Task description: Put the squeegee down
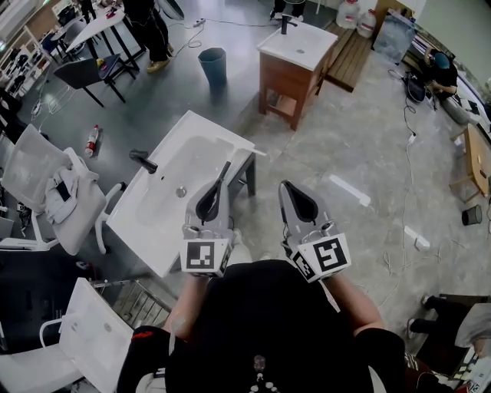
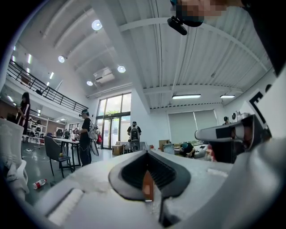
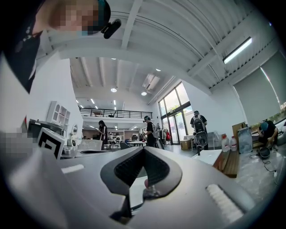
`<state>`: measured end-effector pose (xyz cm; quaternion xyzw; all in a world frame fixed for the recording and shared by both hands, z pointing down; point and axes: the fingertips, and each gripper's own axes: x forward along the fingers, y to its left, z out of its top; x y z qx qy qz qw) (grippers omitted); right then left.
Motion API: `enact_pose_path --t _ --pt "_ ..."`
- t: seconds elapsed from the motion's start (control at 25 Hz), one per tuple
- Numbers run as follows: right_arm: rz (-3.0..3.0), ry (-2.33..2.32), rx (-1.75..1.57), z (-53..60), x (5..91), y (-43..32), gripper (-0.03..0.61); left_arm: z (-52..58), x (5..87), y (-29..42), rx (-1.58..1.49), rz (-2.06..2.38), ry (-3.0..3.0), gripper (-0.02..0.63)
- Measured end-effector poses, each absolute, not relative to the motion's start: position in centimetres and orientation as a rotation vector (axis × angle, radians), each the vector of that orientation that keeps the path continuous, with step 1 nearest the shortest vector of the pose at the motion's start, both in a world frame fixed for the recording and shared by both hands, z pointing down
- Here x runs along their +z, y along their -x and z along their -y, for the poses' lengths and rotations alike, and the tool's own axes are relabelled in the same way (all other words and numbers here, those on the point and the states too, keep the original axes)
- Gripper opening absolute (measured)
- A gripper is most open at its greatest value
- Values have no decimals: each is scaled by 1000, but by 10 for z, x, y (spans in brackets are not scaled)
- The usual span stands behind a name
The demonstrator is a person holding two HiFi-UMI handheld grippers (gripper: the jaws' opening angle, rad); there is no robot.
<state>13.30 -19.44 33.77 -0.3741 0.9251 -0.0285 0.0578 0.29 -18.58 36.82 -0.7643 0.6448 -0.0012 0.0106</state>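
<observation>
Left tool: my left gripper (image 1: 215,189) is clenched. Its two grey jaws with black ribbed pads are pressed together to a single tip, with nothing gripped between them. It points level, out over the near corner of the sink.
Right tool: my right gripper (image 1: 286,186) is clenched as well, with its jaws meeting at the tip and empty. It sits just beside the left one, apart from it, over bare grey floor.
Task's thing: I take the slim tool with a dark stem and a pale crossbar to be the squeegee (image 1: 250,149). It lies on the sink's rim just past my left gripper's tip, and the crossbar juts over the edge toward the right gripper's side. Neither gripper holds it. I cannot tell whether my left tip touches the stem.
Below: a white rectangular sink (image 1: 149,246) on a stand lies under and to the left of my left gripper. Its black tap (image 1: 144,161) is well left of the tip, and its round drain (image 1: 181,192) is just beside the jaws.
Ahead: a wooden cabinet with a white top (image 1: 285,77) stands well beyond both tips. A blue-grey bin (image 1: 213,65) stands ahead of the left one.
Left side: a white mesh chair (image 1: 31,165) has a pale cloth (image 1: 65,192) draped over it. Beyond it, a bottle (image 1: 92,140) lies on the floor.
People: a person in black (image 1: 146,23) stands far ahead by a table.
</observation>
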Motion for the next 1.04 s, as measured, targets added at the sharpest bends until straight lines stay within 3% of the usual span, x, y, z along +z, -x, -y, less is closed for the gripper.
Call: enact_pose_path --t 1.04 --pt "-2802 1129 -92 194 345 -139 1 185 372 -7 -4 -2042 2355 2"
